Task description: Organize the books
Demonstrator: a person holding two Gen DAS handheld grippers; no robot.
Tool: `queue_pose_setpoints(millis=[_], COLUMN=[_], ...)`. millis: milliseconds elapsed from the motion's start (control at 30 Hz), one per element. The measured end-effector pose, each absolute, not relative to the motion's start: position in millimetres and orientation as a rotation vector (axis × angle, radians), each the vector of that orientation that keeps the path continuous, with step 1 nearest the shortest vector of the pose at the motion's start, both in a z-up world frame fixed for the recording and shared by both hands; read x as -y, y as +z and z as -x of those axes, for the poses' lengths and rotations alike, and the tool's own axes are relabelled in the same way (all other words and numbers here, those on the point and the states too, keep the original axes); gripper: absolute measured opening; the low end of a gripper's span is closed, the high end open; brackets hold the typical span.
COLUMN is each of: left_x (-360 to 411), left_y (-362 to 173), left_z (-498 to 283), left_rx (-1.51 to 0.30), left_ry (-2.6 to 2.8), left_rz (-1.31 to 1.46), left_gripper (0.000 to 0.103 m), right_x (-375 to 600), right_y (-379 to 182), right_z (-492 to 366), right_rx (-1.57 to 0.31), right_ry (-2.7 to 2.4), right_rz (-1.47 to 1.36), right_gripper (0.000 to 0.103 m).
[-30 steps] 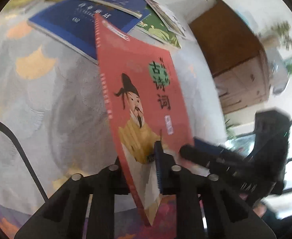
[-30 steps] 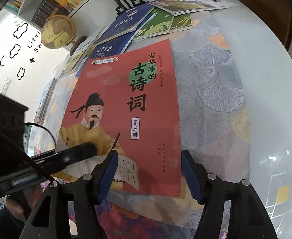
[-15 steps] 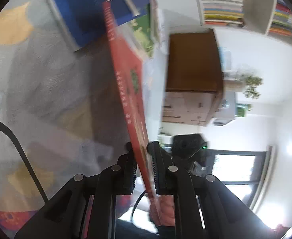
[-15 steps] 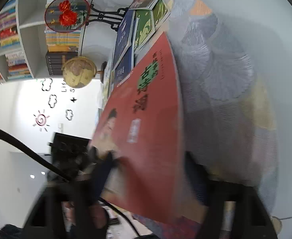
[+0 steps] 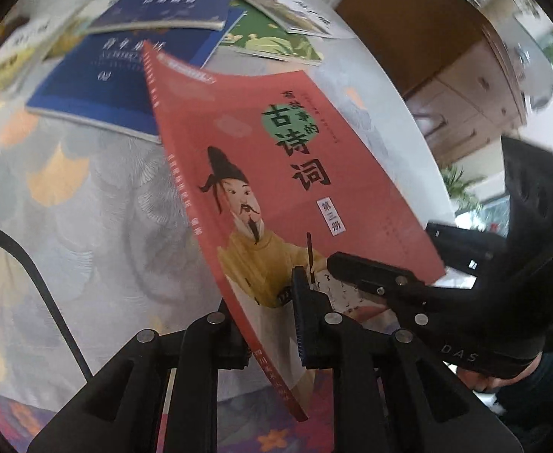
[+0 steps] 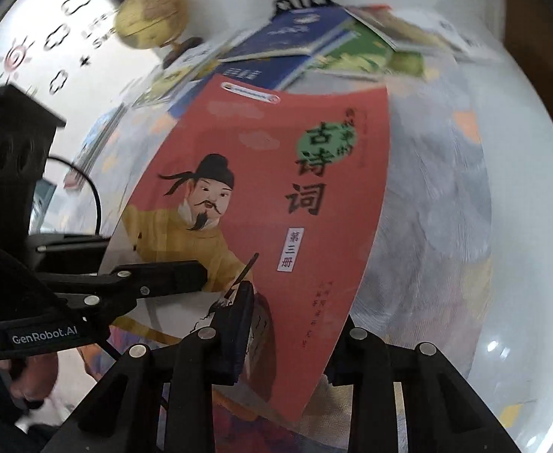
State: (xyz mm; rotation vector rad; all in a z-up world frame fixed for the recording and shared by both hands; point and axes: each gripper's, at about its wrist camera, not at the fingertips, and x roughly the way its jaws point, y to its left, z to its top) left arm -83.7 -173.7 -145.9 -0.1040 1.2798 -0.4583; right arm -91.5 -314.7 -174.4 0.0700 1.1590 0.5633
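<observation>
Left gripper (image 5: 268,324): black plastic, silver screws, blue ribbed pad, black cable. Right gripper (image 6: 287,336): black, silver screws; white "DAS", "GenRobot.AI" lettering.

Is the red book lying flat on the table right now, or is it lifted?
Lifted and tilted. The red book slopes above the tablecloth, and both the left tool and the right tool grip its lower edge.

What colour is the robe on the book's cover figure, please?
Yellow, on the red book; clearest in the right wrist view.
</observation>
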Motion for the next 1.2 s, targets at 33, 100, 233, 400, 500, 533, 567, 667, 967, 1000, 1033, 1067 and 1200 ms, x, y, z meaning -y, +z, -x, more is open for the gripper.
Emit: queue_pose_setpoints(millis=[33,100,233,400,500,533,567,667,967,1000,1033,1067,1200], left_x=[175.1,174.6,171.5,159.2,150.4,144.4,136.0,111.5,-17.1,-36.5,-51.4,-73.4,-138.2], left_y=[-142.9,-138.4,-122.7,-103.5,-95.0,-91.5,-85.8,-74.5,-38.5,-34.2,-31.5,-28.2,-23.8], left_z=[87.0,95.6,103.7,108.8,105.5,107.1,109.4,111.0,113.9,113.9,113.7,112.7,111.3], left_rx=[-1.275,-1.267,-1.241,-1.207,-1.185,-1.174,-1.16,-1.119,-0.999,-0.987,-0.978,-0.966,-0.934], left_ry=[-0.465,-0.472,-0.478,-0.437,-0.413,-0.403,-0.39,-0.358,-0.254,-0.242,-0.234,-0.22,-0.179], left_rz=[0.079,0.05,0.058,0.1,0.116,0.118,0.12,0.138,0.23,0.233,0.235,0.235,0.23], left_gripper=[0.016,0.017,0.018,0.019,0.019,0.019,0.019,0.019,0.02,0.02,0.02,0.02,0.02], right_x=[312.1,314.5,310.7,302.7,293.2,287.4,281.6,254.3,132.4,117.4,101.4,83.7,8.6], right_y=[-172.1,-169.3,-154.9,-138.1,-125.0,-120.2,-116.4,-100.4,-56.1,-52.8,-49.9,-47.0,-40.4], right_z=[94.9,105.1,118.0,123.1,122.9,122.3,122.2,120.6,109.5,108.4,107.9,106.9,96.7], right_rx=[-1.148,-1.126,-1.079,-1.036,-1.009,-0.996,-0.987,-0.949,-0.854,-0.848,-0.839,-0.828,-0.798], right_ry=[0.572,0.588,0.617,0.651,0.677,0.689,0.696,0.722,0.795,0.803,0.811,0.82,0.855], right_rz=[-0.045,0.0,0.041,0.039,0.031,0.036,0.043,0.078,0.149,0.154,0.156,0.158,0.166], right_gripper=[0.03,0.03,0.03,0.03,0.03,0.03,0.03,0.03,0.03,0.03,0.03,0.03,0.03])
